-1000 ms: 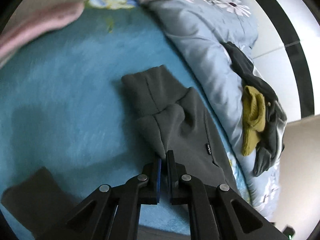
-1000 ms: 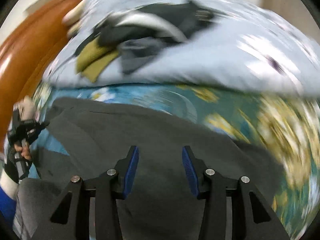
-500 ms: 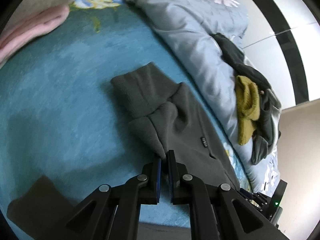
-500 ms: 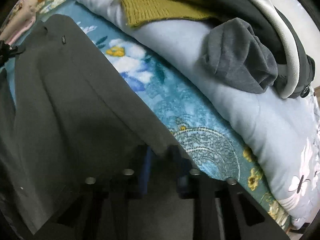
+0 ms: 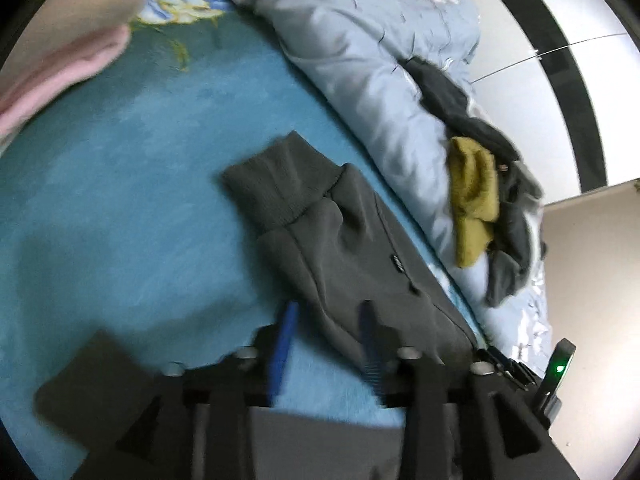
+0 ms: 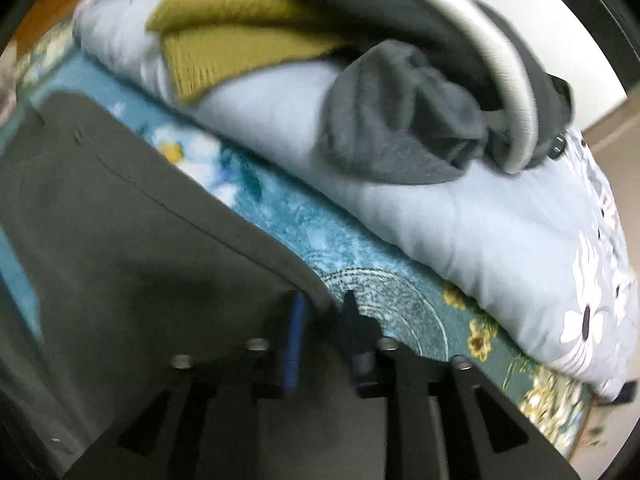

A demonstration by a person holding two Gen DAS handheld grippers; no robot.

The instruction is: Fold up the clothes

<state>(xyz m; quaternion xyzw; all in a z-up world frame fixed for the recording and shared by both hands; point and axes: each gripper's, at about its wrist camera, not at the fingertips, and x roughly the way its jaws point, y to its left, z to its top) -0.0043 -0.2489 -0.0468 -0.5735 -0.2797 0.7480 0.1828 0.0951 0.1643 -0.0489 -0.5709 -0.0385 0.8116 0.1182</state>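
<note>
— Where are the clothes being folded?

— The grey trousers [image 5: 352, 248] lie flat on the blue bedsheet [image 5: 120, 184], right alongside the rolled pale quilt [image 5: 360, 64]; everything else I'd place from that quilt. The ribbed cuffs sit at the end nearer the pink cloth [image 5: 68, 64], one leg laid over the other, so I'd guess the lengthwise fold is made and a crosswise one is due.

— And the left gripper [image 5: 330, 340]?

— Its blue pads stand apart, released, with the trousers' folded edge running down between them. Nothing is pinched. I'd say it is spread like that to let the cloth settle flat.

— The right gripper [image 6: 322, 332]?

— It sits at the trousers' edge on the quilt side. The jaws are only narrowly parted, and a corner of grey fabric dips into the gap, but the view is blurred, so whether it bites the cloth I cannot tell.

— What's on top of the quilt?

— A heap waiting its turn, I suppose: a mustard knit [image 6: 240, 32], a grey garment [image 6: 400, 128] and a dark jacket [image 6: 420, 12] with a pale lining. They're kept up there, clear of the trousers, so the sheet beside the quilt serves as the folding surface
</note>
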